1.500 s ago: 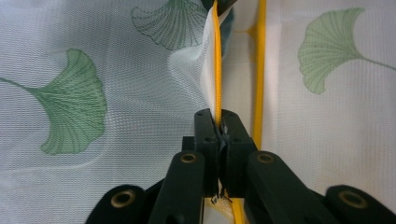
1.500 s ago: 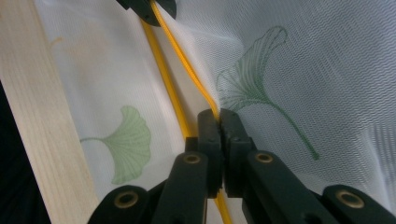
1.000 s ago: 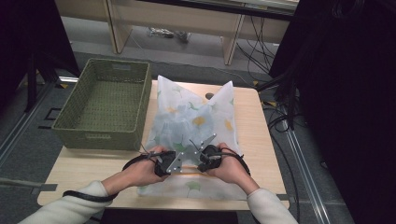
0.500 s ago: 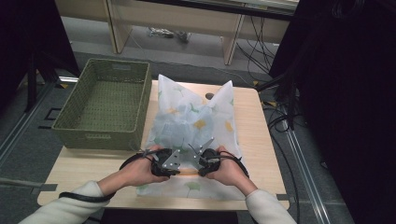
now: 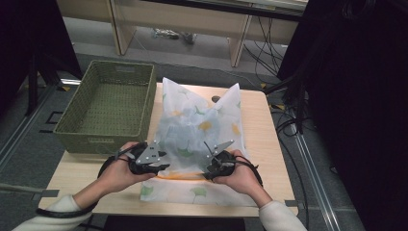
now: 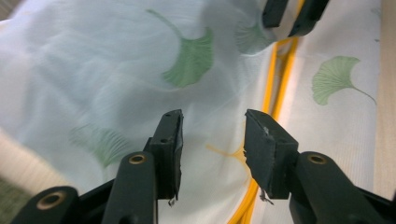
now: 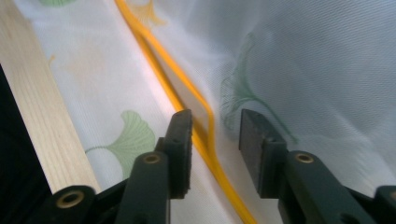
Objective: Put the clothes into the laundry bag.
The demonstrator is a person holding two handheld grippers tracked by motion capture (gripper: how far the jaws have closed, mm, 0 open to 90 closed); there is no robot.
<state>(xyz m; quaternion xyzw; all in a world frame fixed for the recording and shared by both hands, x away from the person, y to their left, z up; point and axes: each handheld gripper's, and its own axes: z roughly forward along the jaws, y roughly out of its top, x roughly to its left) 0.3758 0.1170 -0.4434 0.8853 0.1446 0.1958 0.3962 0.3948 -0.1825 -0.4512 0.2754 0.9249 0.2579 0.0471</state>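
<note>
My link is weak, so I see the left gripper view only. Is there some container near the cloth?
Observer: Yes, a green basket stands on the table, left of the cloth.
Operator: Is anything inside it?
Observer: No, it is empty.
Operator: Does the right gripper hold the cloth?
Observer: No. The right gripper has just been opening; the yellow hem runs under its gap, and nothing is gripped.
</note>
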